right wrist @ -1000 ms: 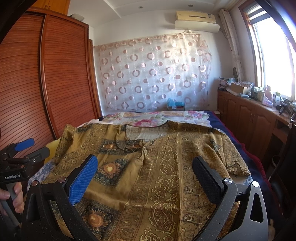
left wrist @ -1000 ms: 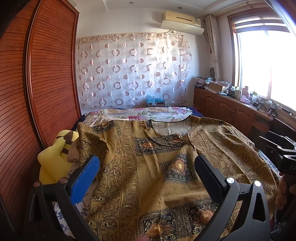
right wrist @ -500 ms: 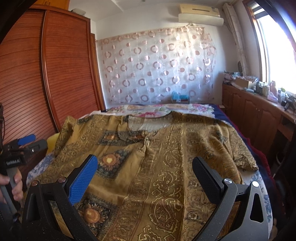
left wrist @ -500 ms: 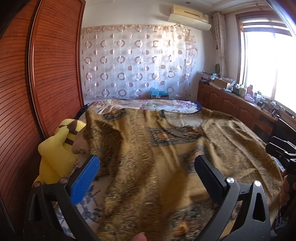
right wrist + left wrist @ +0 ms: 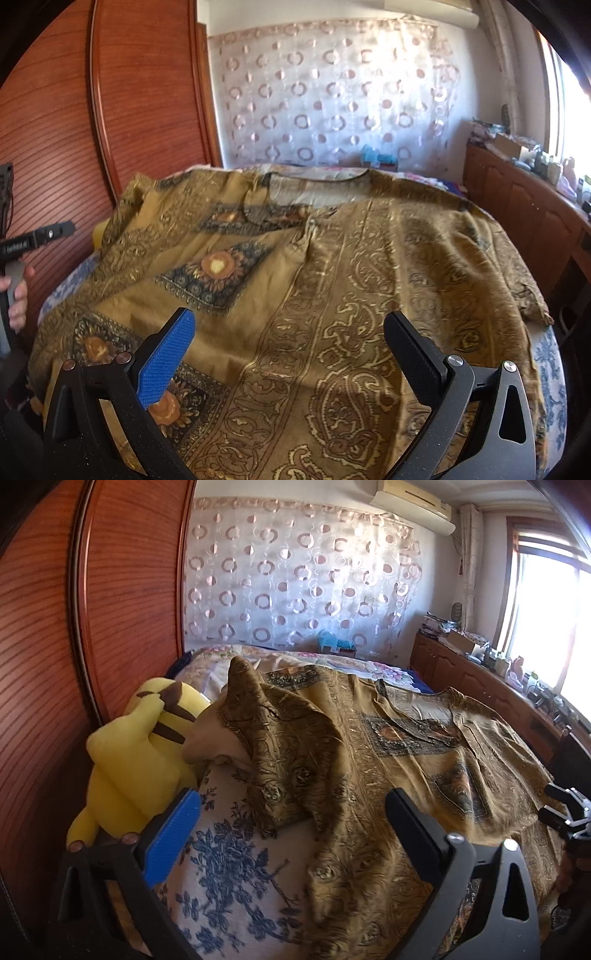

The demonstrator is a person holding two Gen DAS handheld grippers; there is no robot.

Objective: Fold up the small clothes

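A mustard-brown patterned top lies spread flat on the bed, neckline at the far side. Its left sleeve bunches up by a yellow plush toy. My left gripper hovers over that sleeve's near edge. Its jaws are closing but stand wide, with cloth under the gap and no pad touching it. My right gripper hangs open above the top's front hem area, nothing pinched. The left gripper's body, held in a hand, shows at the left of the right wrist view.
A blue-flowered sheet covers the bed. A red-brown wardrobe runs close along the left side. Wooden cabinets with clutter stand under the window on the right. A circle-patterned curtain hangs behind the bed.
My left gripper has swung left and down, from over the top's middle to its left sleeve beside the plush toy. The right gripper has sunk closer to the cloth.
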